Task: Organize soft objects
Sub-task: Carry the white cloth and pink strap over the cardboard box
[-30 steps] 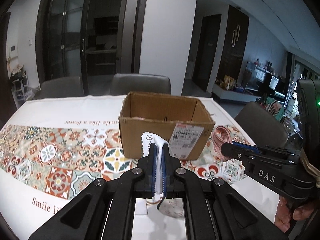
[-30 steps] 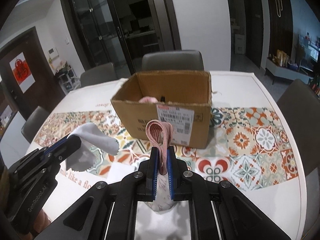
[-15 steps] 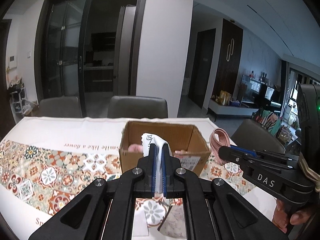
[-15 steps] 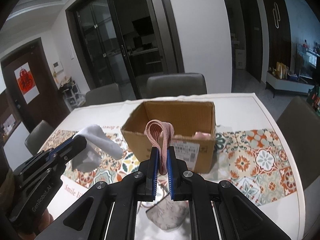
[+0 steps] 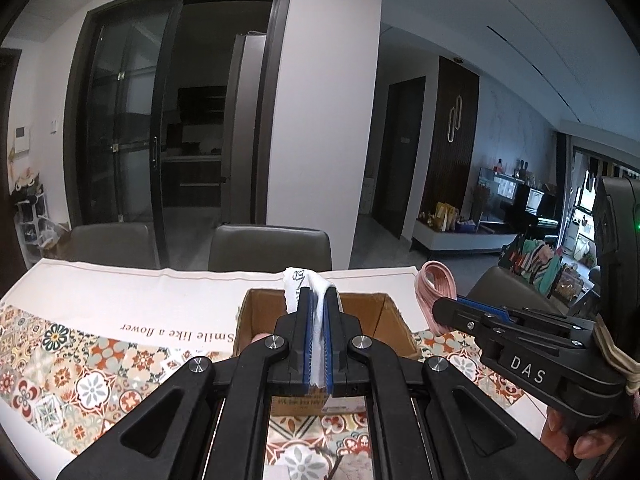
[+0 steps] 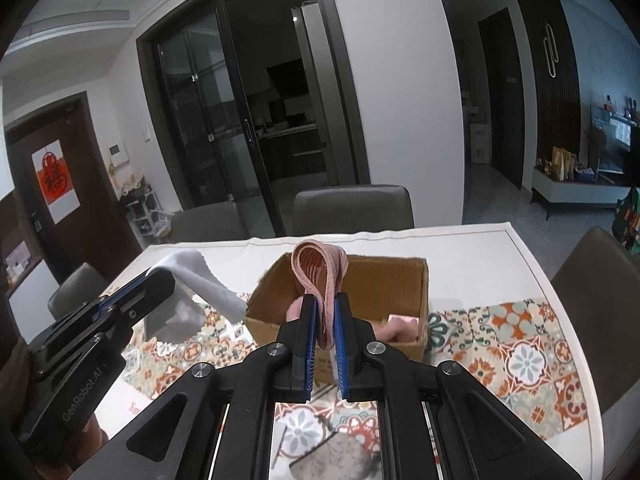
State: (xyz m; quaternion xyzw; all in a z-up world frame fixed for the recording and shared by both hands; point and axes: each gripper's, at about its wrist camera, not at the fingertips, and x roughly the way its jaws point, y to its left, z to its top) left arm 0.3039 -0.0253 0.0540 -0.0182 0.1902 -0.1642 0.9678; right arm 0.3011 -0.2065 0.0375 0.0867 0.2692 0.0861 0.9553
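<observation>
The left gripper [image 5: 316, 334] has its jaws clamped on a white cloth [image 5: 310, 288] — thin, limp, its loose corner flopping over the tips. The right gripper [image 6: 325, 344] pinches a pink ribbed band [image 6: 320, 268], looped and stretchy-looking. Both hang above the near side of an open cardboard box [image 6: 404, 268] on the patterned desk [image 6: 520, 356], where more pink soft things lie inside. Both pieces look light and floppy — best gripped at a bunched fold.

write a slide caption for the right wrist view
Right hand-held gripper shut on a pink band, raised before the open cardboard box.
</observation>
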